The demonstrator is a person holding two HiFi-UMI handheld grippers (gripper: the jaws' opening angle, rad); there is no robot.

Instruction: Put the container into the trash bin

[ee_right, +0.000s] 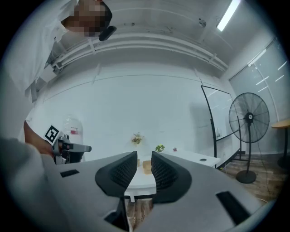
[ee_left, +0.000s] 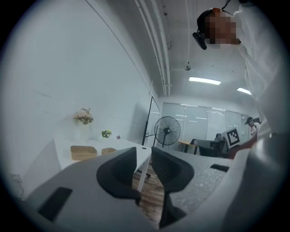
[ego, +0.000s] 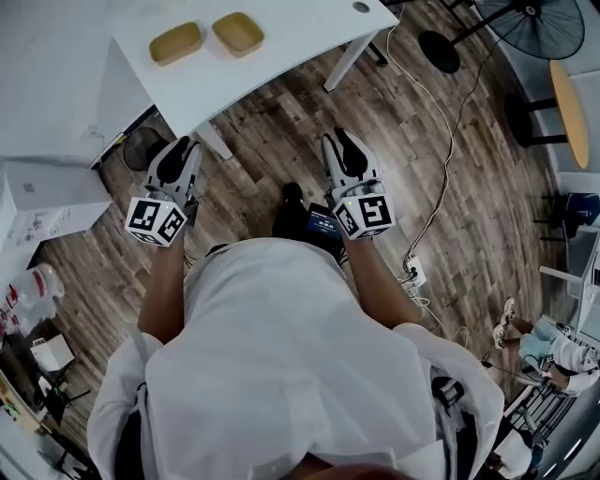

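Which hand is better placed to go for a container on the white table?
Probably left: the left tool, open and empty, sits nearer both tan containers on the table; the right tool is farther off.

Left container (ego: 175, 42) & right container (ego: 237, 34) side by side on tabletop (ego: 291, 47); fan (ego: 530, 23) on floor (ego: 281, 141), right of tabletop.

I see a tan container (ego: 176, 43) and a second tan container (ego: 237, 34) side by side on the white table (ego: 291, 52), close to its left edge. My left gripper (ego: 180, 148) and right gripper (ego: 336, 141) hang over the wood floor (ego: 272, 141), short of the table's near edge.
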